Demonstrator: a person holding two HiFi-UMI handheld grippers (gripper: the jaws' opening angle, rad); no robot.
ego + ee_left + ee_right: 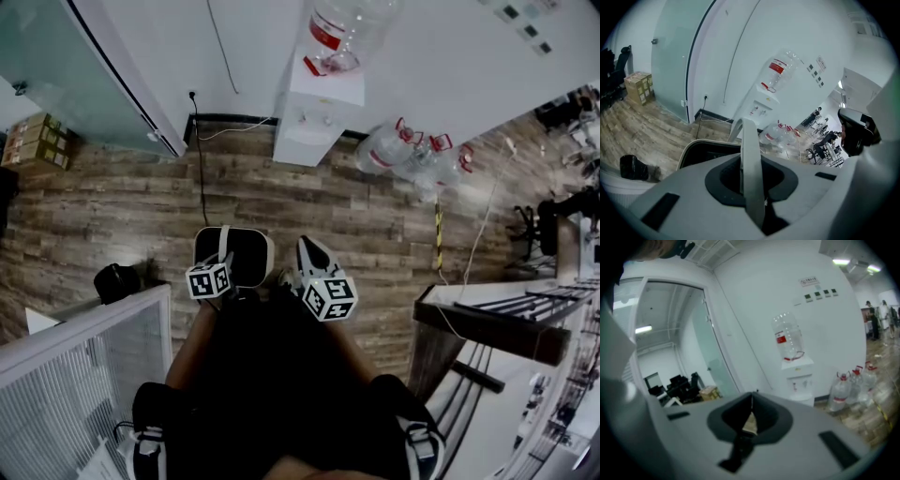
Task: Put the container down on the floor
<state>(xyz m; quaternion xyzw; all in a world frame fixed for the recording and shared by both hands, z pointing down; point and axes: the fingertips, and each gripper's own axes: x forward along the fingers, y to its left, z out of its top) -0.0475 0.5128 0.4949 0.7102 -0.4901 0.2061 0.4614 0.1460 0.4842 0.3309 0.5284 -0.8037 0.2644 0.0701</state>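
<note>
Two grippers show in the head view. At ten o'clock sits a stack of cardboard boxes (37, 141), too small to count, and at nine o'clock one black bag (116, 280) lies on the wooden floor (112, 206). Just left of centre, the left gripper (223, 264) pinches the single white handle (749, 154) of one container (246, 253), white-walled and dark inside; it hangs under the jaws, and contact with the floor cannot be told. Beside it at three o'clock, the right gripper (307, 251) has its jaws pressed together on nothing. At twelve o'clock stands one water dispenser (317, 117) carrying one bottle (349, 33). Three more bottles (417, 152) lie at one o'clock
</note>
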